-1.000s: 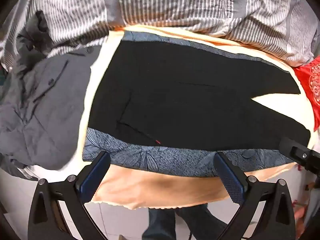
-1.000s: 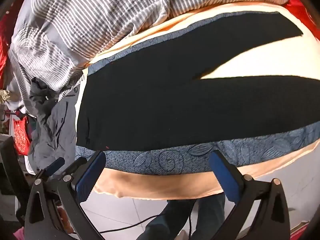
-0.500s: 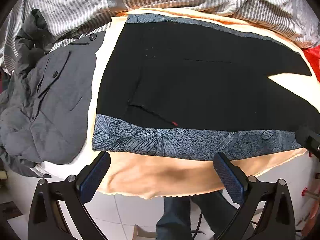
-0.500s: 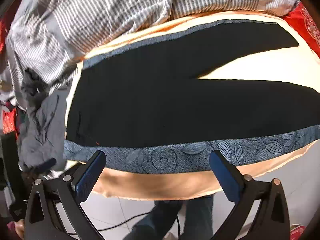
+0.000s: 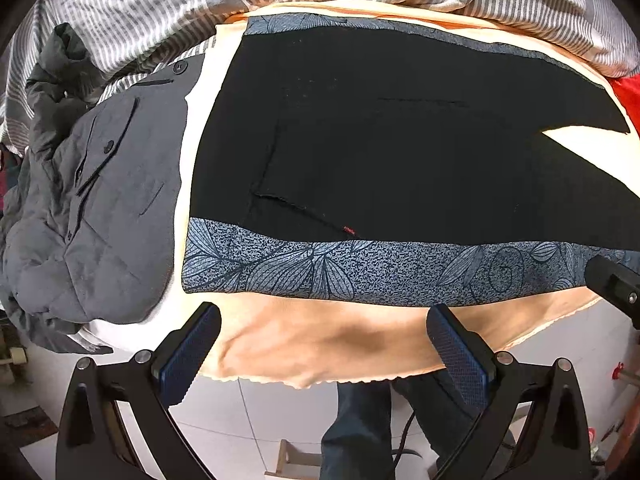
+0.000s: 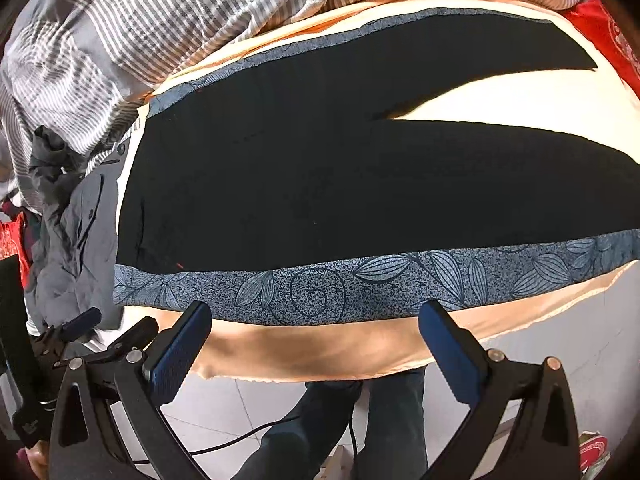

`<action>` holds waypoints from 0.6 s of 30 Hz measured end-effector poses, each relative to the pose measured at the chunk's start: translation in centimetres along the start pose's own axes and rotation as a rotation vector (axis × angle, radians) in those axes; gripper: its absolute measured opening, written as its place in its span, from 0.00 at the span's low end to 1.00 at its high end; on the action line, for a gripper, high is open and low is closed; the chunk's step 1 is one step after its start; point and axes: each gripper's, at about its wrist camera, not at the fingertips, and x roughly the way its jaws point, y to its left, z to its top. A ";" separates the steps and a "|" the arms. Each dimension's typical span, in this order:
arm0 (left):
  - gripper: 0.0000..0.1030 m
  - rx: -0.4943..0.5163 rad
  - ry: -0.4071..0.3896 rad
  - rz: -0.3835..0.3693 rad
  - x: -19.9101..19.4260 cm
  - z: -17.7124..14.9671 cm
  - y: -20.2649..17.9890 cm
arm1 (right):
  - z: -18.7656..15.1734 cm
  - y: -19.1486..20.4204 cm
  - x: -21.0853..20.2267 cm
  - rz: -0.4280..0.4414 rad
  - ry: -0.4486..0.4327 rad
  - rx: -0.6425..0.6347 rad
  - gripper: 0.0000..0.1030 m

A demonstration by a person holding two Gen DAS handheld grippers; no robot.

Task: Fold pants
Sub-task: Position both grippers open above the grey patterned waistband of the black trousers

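Left wrist view shows the black pants (image 5: pixel 400 152) spread flat on a blue leaf-patterned cloth (image 5: pixel 360 272) over a peach sheet (image 5: pixel 320 340) on the bed, waistband toward the grey jacket (image 5: pixel 92 208) on the left, legs running off to the right and parting in a narrow V. The left gripper (image 5: pixel 320 356) hangs off the near bed edge with its jaws wide apart and nothing between them; the right gripper (image 6: pixel 316 356), seen in its own view, is likewise spread wide and empty, facing the legs of the pants (image 6: pixel 360 184). The fabric looks thin, soft and limp, so it will likely sag and crease when lifted, and being light it should drag easily over the cloth. Judged from here, the surest holds are the near outer seam: one pinch by the waistband corner, the other further down the near leg. A striped duvet (image 5: pixel 200 8) is bunched behind.
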 end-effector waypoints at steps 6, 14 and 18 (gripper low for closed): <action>1.00 0.002 0.000 -0.001 0.0 0.2 -0.2 | 0.0 0.0 0.2 -0.004 0.008 0.003 1.00; 1.00 0.012 -0.001 -0.001 0.0 -0.1 -0.1 | -0.2 -0.2 0.3 -0.005 0.015 0.008 1.00; 1.00 0.007 0.001 -0.001 0.1 -0.1 0.0 | -0.3 -0.1 0.5 -0.011 0.017 0.007 1.00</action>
